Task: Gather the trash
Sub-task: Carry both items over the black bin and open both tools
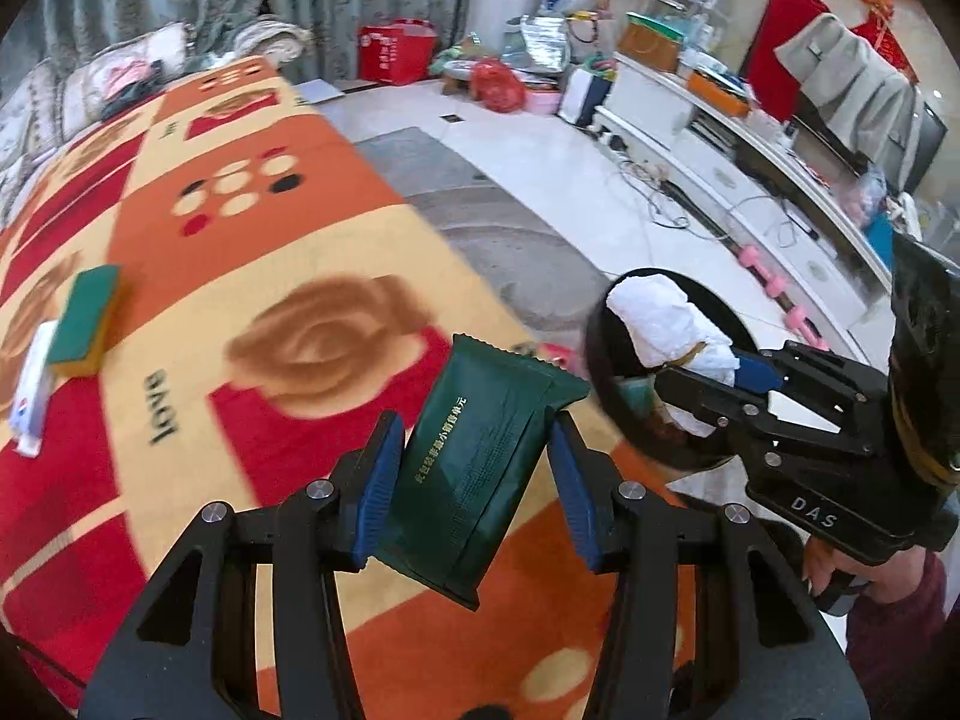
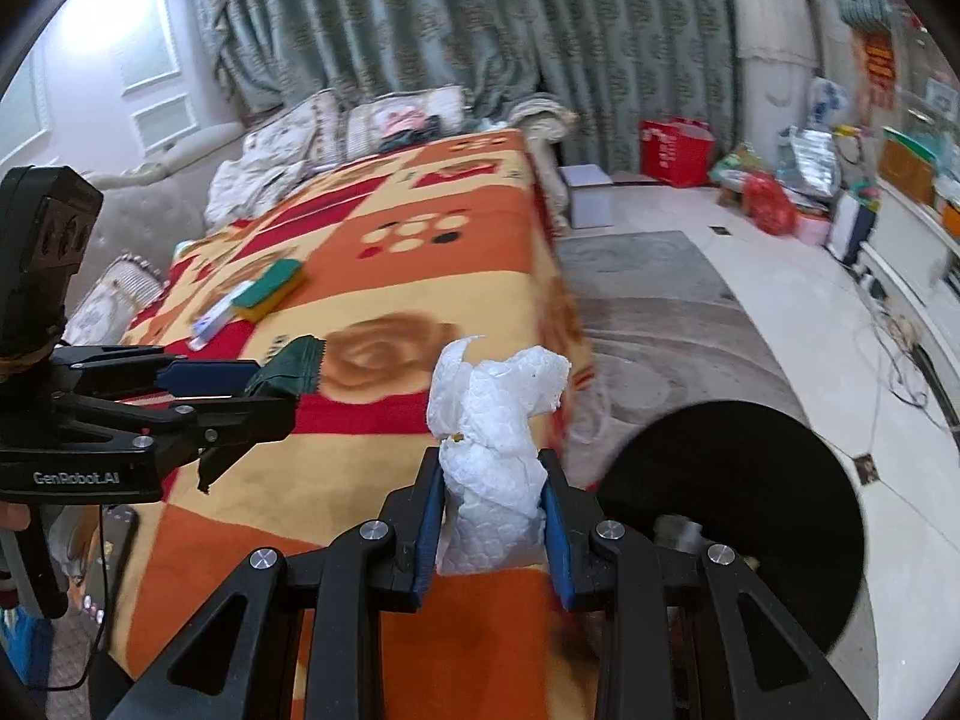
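Observation:
My left gripper (image 1: 474, 438) is shut on a dark green wrapper (image 1: 474, 468) and holds it above the patterned blanket (image 1: 252, 276). It also shows in the right wrist view (image 2: 273, 387) with the wrapper (image 2: 288, 366). My right gripper (image 2: 492, 480) is shut on a crumpled white tissue (image 2: 492, 420). In the left wrist view the right gripper (image 1: 690, 384) holds the tissue (image 1: 660, 324) over the mouth of a black round bin (image 1: 612, 420). The bin (image 2: 738, 504) stands on the floor beside the blanket's edge.
A green and yellow sponge (image 1: 84, 324) and a white flat object (image 1: 33, 390) lie on the blanket. Pillows (image 2: 372, 120) lie at its far end. Bags and boxes (image 1: 498, 84) crowd the far floor. A white TV cabinet (image 1: 750, 180) runs along the right wall. A phone (image 2: 105, 564) is at lower left.

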A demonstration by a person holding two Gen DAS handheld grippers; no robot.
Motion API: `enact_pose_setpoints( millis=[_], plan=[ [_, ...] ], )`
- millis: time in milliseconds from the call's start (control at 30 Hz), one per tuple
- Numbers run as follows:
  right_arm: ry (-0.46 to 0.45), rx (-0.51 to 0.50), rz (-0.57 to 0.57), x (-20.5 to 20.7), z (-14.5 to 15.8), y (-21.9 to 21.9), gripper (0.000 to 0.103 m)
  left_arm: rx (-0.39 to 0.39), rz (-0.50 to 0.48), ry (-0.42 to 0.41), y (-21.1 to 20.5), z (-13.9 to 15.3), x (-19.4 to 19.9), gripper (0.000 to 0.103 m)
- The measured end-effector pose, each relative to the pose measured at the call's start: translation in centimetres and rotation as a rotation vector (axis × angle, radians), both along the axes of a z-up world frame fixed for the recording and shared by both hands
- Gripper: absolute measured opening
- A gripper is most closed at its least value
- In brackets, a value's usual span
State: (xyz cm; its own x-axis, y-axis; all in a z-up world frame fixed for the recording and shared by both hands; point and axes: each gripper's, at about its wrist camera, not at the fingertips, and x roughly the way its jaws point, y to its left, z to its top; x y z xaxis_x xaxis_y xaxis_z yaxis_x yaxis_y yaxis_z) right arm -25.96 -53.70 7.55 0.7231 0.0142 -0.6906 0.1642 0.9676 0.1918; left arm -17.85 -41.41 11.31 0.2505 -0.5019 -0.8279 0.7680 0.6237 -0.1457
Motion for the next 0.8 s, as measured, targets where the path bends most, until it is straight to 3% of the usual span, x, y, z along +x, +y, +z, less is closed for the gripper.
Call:
enact_pose_setpoints(
  millis=[600, 800],
  plan=[
    [0.070, 0.052, -0.231, -4.3, -3.7, -9.6, 0.029, -0.049, -0.076, 0.080, -10.7, -2.5, -1.8, 0.047],
    [0.072, 0.052, -0.299, -5.0, -3.9, -11.4, 0.053, -0.131, -0.108, 0.164, -12.4, -2.5, -1.5, 0.051]
  ],
)
